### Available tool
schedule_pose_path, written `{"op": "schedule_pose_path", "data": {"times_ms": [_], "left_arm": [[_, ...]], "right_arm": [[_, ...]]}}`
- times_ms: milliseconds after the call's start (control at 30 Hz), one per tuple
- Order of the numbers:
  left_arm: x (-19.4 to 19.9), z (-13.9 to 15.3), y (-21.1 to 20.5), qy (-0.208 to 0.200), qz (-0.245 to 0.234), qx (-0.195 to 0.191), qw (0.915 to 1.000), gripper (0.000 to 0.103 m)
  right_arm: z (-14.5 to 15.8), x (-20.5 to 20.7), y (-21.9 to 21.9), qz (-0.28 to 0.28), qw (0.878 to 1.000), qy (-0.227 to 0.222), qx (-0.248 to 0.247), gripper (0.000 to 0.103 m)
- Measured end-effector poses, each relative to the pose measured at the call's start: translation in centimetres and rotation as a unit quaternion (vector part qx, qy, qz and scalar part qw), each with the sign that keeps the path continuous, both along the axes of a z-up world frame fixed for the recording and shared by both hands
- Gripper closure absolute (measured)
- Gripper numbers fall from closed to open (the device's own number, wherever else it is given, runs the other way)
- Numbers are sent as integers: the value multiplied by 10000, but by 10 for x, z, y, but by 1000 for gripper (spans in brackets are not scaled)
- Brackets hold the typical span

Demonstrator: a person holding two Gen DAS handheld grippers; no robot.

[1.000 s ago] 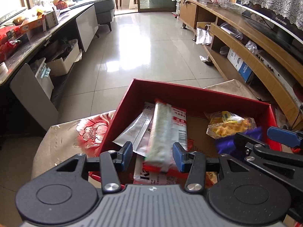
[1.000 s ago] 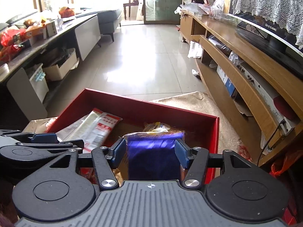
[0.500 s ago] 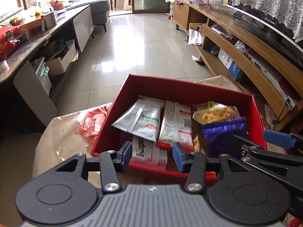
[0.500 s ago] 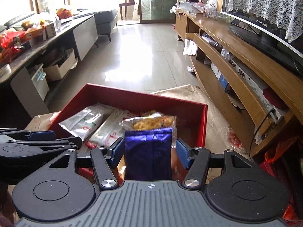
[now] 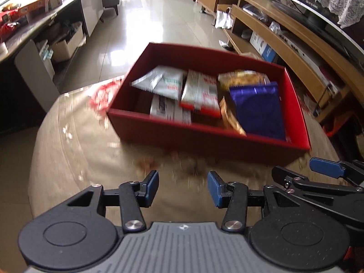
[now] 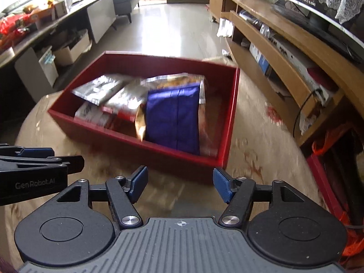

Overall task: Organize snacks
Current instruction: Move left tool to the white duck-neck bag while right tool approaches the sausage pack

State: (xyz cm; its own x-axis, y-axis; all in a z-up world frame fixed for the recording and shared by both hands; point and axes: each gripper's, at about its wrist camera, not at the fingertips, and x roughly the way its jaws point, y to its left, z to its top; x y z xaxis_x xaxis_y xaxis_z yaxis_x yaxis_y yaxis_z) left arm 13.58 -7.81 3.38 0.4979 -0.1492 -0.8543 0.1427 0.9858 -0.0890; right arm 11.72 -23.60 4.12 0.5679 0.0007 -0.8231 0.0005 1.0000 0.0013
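A red box [image 5: 204, 136] [image 6: 173, 159] sits on a round table with a beige floral cloth [image 5: 79, 150]. Inside lie a purple packet [image 5: 257, 111] [image 6: 173, 118], a yellow snack bag [image 5: 241, 79], a red-and-white packet [image 5: 200, 93] and silver packets [image 5: 161, 82] [image 6: 97, 88]. My left gripper [image 5: 183, 187] is open and empty, in front of the box over the cloth. My right gripper [image 6: 179, 183] is open and empty, just before the box's near wall. It also shows at the right of the left wrist view [image 5: 318, 175].
A wooden TV cabinet [image 6: 284, 52] with shelves runs along the right. A dark counter [image 5: 34, 29] with boxes and snacks stands on the left. Shiny tiled floor [image 5: 159, 22] lies beyond the table. Orange bags [image 6: 341, 150] lie by the table's right edge.
The left gripper let go of the red-and-white packet and the right gripper let go of the purple packet; both now lie in the box. Both grippers pulled back from the box and stand open.
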Motion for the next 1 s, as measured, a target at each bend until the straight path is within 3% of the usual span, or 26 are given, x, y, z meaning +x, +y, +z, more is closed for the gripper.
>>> {"op": "schedule_pose_path", "data": {"times_ms": [200, 467, 733, 1000], "left_arm": [[-24, -11, 5, 193, 12, -70, 9998, 58], [-46, -27, 19, 523, 205, -165, 9983, 54], [-74, -54, 25, 1006, 479, -334, 9932, 53], [-91, -56, 25, 978, 703, -318, 9922, 44]], "right_arm": [[-5, -25, -2, -27, 9999, 108, 10, 29], [-34, -30, -7, -230, 9975, 664, 24, 29], [-35, -33, -4, -81, 9978, 660, 62, 25], [-35, -35, -12, -51, 9977, 672, 92, 25]]}}
